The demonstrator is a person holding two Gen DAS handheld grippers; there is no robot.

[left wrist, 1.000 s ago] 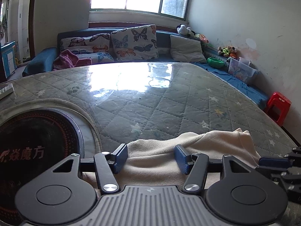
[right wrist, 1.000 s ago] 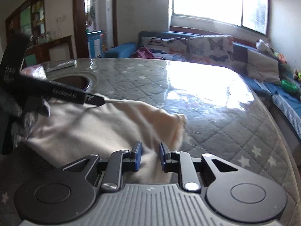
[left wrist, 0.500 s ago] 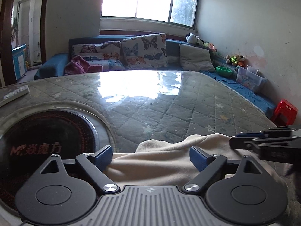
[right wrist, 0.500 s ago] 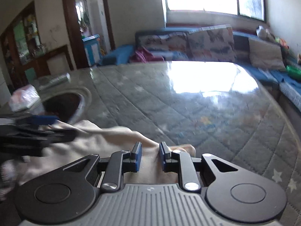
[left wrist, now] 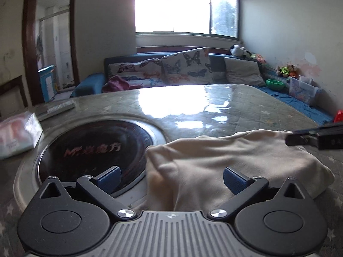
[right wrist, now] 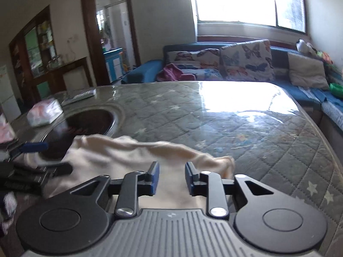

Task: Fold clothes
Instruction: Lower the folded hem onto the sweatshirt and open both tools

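The left claw (left wrist: 171,177) stands at its widest, its jaws opening, gripping nothing. The cream fleece garment (left wrist: 225,160) lies loosely folded at the near edge of the quilted, star-patterned desk (right wrist: 214,117), partly over the round black inset cooktop (left wrist: 90,147); flattening and further folds seem to remain. The right claw (right wrist: 170,177) is opening over the cloth, pads apart. Beyond stands a blue sofa with butterfly cushions (right wrist: 235,64).

place: someone's living room, I'm working at home
seating: blue sofa (right wrist: 145,72) with butterfly cushions (left wrist: 186,66)
corner: stuffed toys (left wrist: 286,70) by a worn wall
table: quilted cover under glass (right wrist: 214,115), hotpot burner (left wrist: 94,147) built in
doorway: leads to a cabinet (right wrist: 40,49) with jars
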